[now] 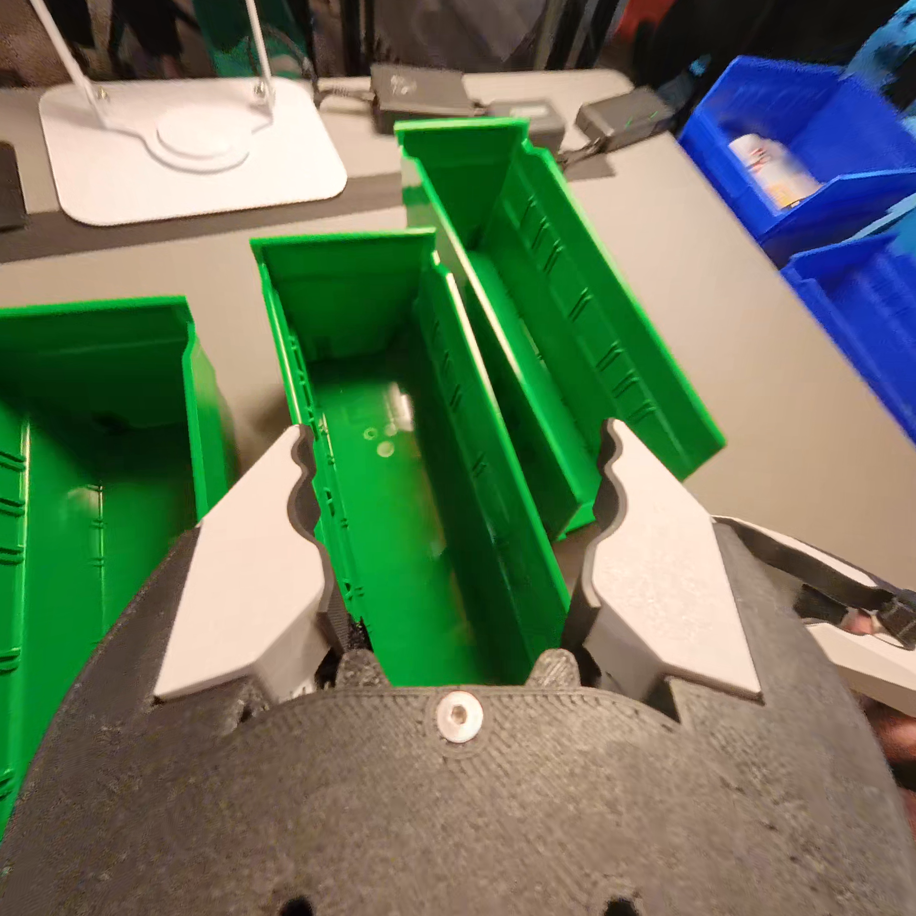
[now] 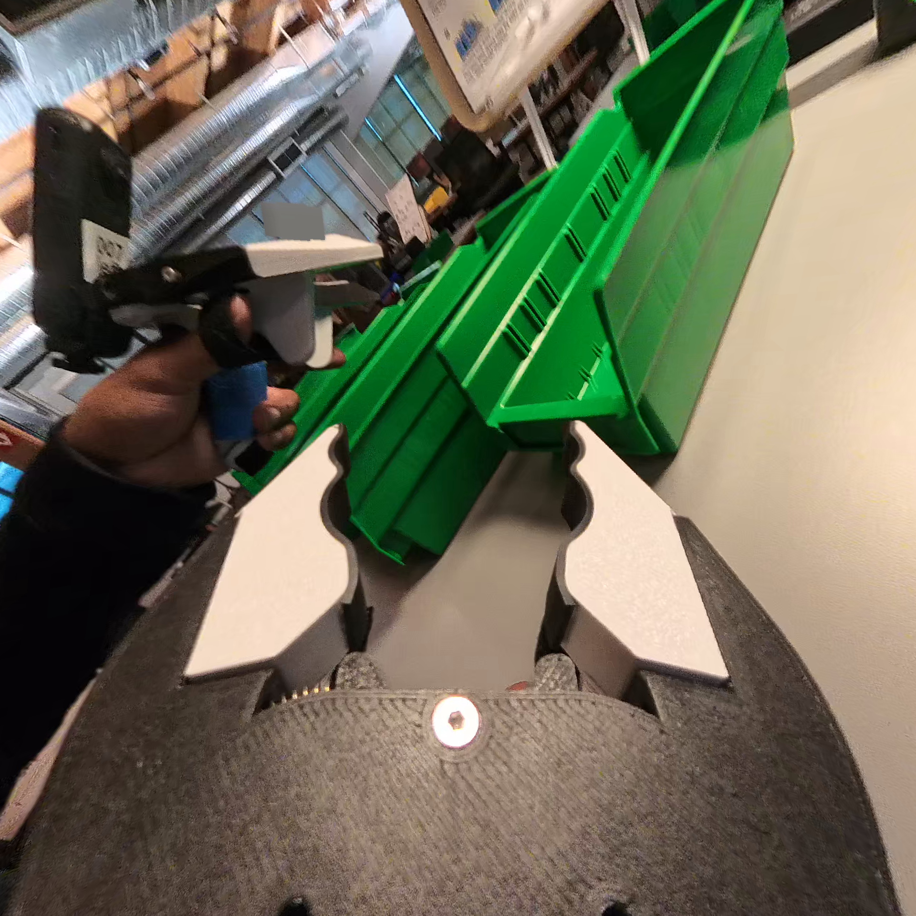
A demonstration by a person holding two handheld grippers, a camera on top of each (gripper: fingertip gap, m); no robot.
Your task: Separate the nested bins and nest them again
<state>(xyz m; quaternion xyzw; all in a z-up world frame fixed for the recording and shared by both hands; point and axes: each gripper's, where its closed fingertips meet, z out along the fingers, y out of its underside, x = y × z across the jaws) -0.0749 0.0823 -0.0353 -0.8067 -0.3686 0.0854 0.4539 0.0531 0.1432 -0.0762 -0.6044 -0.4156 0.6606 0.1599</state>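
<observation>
Bins of glossy green plastic, long, narrow and open-topped, sat on a grey table (image 1: 694, 307); the left wrist view alone showed three apart: left bin (image 1: 99, 446), middle bin (image 1: 396, 495), tilted bin (image 1: 570, 307), plus blue bins (image 1: 793, 148); the right view alone showed a hand (image 2: 148, 421); left gripper (image 1: 458, 476) and right gripper (image 2: 456, 476) gaped, gripping nothing.

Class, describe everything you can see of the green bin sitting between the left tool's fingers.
The middle green bin is a long, narrow open-topped tray of glossy moulded plastic, with ribbed slots along its side walls and small round marks on its floor. It is empty. It stands upright on the grey table, between a wider green bin and a tilted green bin leaning beside it. The left tool straddles its near end, fingers wide.
</observation>
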